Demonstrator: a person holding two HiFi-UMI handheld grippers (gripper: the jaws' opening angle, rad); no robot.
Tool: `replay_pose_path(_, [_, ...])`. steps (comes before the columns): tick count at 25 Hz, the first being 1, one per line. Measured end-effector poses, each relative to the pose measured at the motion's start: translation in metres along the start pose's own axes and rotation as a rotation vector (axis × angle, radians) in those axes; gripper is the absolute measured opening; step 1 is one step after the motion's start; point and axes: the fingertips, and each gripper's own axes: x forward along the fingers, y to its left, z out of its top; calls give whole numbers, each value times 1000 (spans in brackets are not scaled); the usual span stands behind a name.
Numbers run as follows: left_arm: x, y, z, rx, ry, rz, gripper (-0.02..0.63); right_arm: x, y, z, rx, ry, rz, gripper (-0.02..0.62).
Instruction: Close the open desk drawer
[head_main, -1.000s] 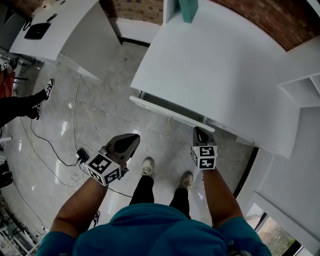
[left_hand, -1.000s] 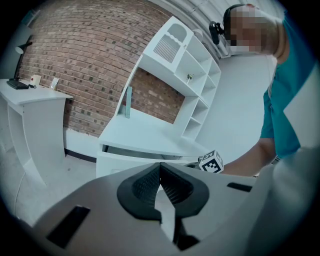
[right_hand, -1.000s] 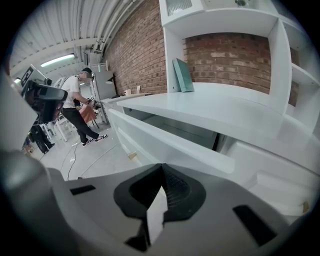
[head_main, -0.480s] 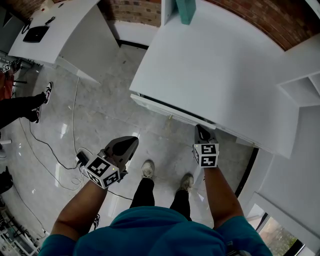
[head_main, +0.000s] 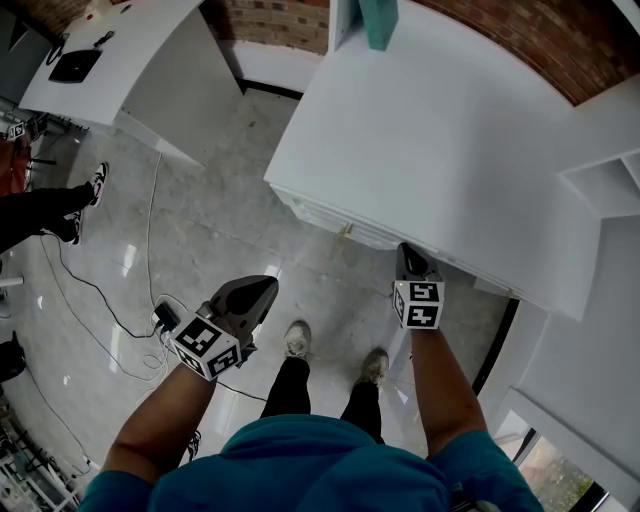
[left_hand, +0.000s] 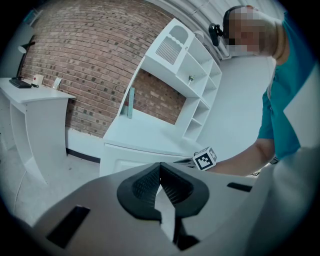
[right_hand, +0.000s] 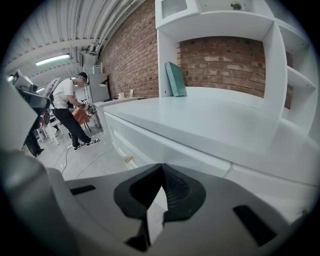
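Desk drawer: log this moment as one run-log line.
drawer: looks shut under desk | right gripper: shut, empty, tip at drawer front | left gripper: shut, empty, off to the side

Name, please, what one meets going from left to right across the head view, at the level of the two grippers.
Cable bundle on the floor → left gripper → person's left shoe → person's right shoe → right gripper.
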Motion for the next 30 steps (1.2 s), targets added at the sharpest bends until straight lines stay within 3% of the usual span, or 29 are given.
replay_pose_path(15, [-6,4,1,-8,-12,14,15,8,0,7,-26,6,-10,20])
replay_pose_path(30, [-10,-18,6,8,-39,-4,15,-19,2,12,-45,-11,-18,20])
